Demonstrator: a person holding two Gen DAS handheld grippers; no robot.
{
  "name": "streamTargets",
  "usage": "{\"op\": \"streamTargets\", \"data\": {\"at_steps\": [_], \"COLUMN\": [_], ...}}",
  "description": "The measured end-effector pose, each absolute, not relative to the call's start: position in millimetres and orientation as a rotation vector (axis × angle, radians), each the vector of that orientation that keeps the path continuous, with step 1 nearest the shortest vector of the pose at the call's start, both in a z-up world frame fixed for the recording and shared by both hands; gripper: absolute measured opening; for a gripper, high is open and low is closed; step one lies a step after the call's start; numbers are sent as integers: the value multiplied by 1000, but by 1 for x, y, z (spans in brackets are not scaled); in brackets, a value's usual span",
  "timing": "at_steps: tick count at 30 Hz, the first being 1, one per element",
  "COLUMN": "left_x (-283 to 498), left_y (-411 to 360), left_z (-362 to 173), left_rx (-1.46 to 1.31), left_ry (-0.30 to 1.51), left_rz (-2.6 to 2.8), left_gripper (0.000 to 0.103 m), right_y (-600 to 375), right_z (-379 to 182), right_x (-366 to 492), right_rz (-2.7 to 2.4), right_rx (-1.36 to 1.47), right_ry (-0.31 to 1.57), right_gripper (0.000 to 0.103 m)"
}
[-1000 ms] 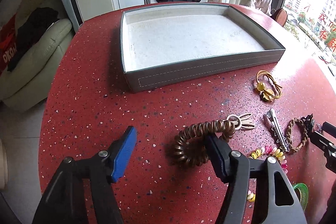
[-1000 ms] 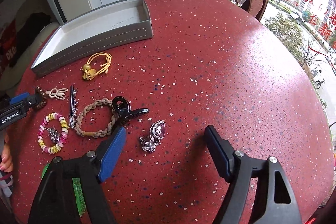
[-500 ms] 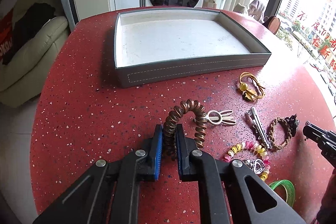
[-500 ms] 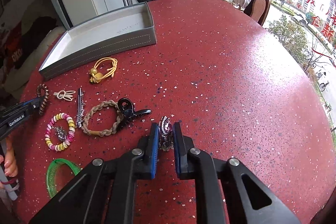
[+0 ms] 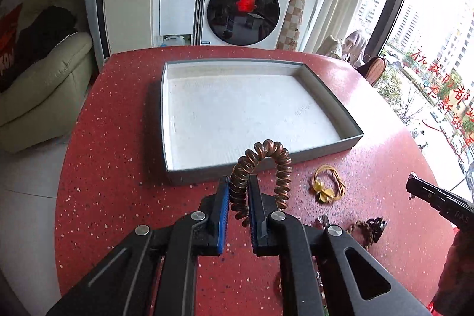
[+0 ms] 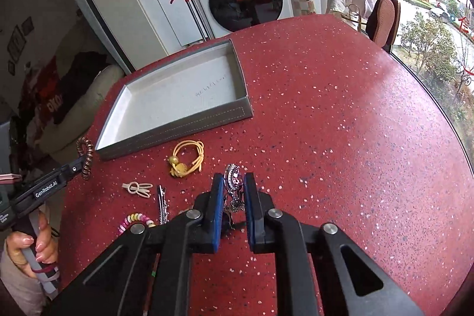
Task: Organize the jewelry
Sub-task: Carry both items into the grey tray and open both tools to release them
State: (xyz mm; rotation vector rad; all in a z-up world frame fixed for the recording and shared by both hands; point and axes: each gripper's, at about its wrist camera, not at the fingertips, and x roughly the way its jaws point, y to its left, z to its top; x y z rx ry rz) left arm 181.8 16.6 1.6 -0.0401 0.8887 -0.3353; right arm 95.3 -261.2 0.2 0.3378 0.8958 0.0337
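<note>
My left gripper [image 5: 238,191] is shut on a brown spiral hair tie [image 5: 268,151] and holds it above the red table, just in front of the grey tray [image 5: 183,176]. My right gripper [image 6: 233,188] is shut on a silver rhinestone clip [image 6: 233,178], lifted off the table. The tray [image 6: 177,132] with its white lining holds nothing. A yellow hair tie [image 6: 186,157] lies near the tray's front wall; it also shows in the left wrist view [image 5: 327,187].
On the table lie a cream bunny clip [image 6: 137,188], a silver clip [image 6: 162,205], a pastel bead bracelet [image 6: 133,219] and a braided bracelet with a black clip [image 5: 370,228]. A sofa [image 5: 38,96] and a washing machine [image 5: 243,11] stand beyond the table.
Both grippers closed on their items and lifted them: the left raised the spiral tie toward the tray, the right raised the rhinestone clip off the table.
</note>
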Motion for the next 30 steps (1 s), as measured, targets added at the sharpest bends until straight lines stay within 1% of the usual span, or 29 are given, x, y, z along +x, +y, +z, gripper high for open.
{"op": "streamTargets", "data": {"at_steps": [5,12,21,27,30], "left_x": [216,278,327,333,329], "left_y": [13,7,-11,-19,-23], "left_z": [12,-1,-43,-66,-68], "left_rx": [-38,-56,28,79,118], "left_ry": [865,901,956,983,959], "left_rz": [-290,-229,-161,-137,-130], "left_gripper": [30,31,31,31,31], "right_y": [-252,-232,-219,-221,-220], "right_z": [20,20,-18,-49,-57], "right_x": [146,224,294,304,305], "right_rz": [85,129,110,82,76], "right_rx": [318,293,281,280,268], "right_ry": [876,883,949,1004,1021], "right_gripper": [14,14,14,14,14]}}
